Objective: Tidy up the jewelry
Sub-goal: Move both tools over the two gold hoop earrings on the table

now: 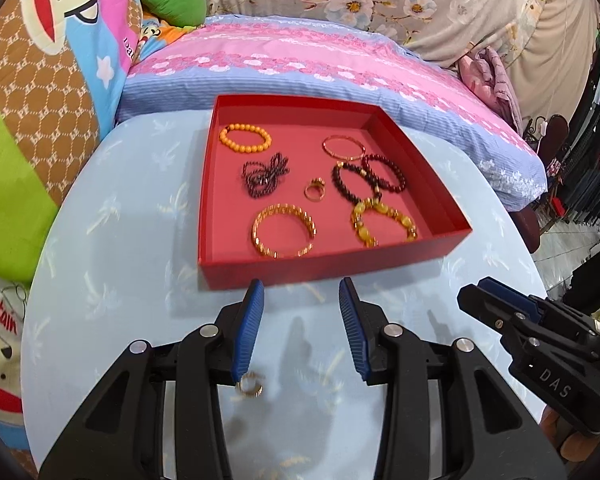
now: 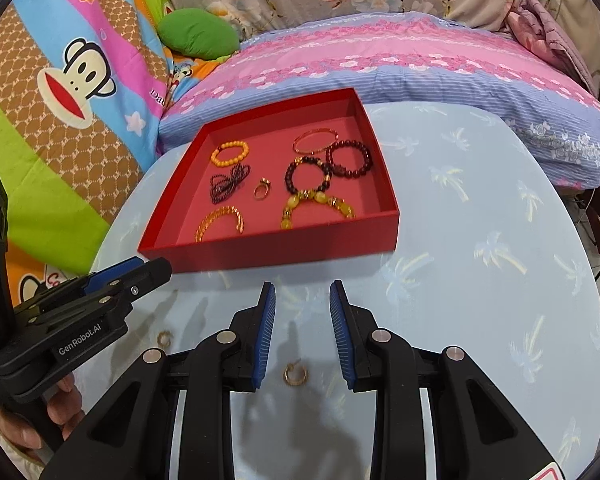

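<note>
Round desk w/ pale blue palm-print cover, bed w/ pink-blue pillow behind it. Left tongs released, nothing btwn pads; right tongs likewise spread, empty. Red tray sits just ahead of both tips, holding approx 7 pcs: bead bracelets, bangles, one ring. Two gold earrings loose on desk: one under right tongs btwn the pads, other beneath left tongs by its left pad.

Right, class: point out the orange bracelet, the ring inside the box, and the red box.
orange bracelet [image 1: 245,138], left wrist view, its beads.
ring [image 2: 261,190], right wrist view, its band.
red box [image 2: 268,254], right wrist view, near wall.
</note>
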{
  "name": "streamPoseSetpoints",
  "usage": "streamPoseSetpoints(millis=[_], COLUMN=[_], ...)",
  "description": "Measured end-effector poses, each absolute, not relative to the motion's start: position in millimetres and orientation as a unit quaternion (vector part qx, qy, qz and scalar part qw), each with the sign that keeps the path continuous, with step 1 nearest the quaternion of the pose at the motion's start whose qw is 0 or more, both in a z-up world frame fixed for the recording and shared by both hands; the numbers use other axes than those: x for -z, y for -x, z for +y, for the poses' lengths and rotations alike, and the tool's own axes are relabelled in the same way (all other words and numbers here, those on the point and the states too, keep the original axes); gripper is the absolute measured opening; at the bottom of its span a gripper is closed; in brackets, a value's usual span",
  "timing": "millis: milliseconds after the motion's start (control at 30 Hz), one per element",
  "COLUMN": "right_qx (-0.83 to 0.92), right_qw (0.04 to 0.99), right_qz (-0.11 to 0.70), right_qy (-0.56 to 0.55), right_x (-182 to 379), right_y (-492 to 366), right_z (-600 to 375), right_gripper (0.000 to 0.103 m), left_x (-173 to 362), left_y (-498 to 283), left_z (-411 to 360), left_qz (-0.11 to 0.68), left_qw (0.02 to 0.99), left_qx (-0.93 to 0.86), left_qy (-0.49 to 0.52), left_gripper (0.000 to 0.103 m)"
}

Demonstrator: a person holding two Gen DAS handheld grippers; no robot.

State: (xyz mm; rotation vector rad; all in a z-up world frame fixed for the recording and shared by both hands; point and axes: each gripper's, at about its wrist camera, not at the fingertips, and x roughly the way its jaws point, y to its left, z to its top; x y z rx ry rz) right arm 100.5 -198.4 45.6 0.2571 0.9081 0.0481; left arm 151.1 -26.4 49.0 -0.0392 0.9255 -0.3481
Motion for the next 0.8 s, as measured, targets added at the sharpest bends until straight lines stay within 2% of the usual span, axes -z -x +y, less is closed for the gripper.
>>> streamPoseSetpoints(millis=[433, 800], right_qx=[-0.036, -0.034], right_qw=[0.878, 0.872], right_qz=[0.467, 0.481], right_qy=[-0.098, -0.080], right_x=[-15, 3], right_y=[-65, -67], right_z=[-177, -168], right_gripper=[0.028, 0.028], left_x=[-24, -11], left_y=[-118, -108], left_z=[-17, -10], left_qz=[0.473, 0.486], left_qw=[0.867, 0.860], left_qx=[0.157, 0.154], left_qy=[0.012, 0.011], left_gripper=[0.037, 0.037])
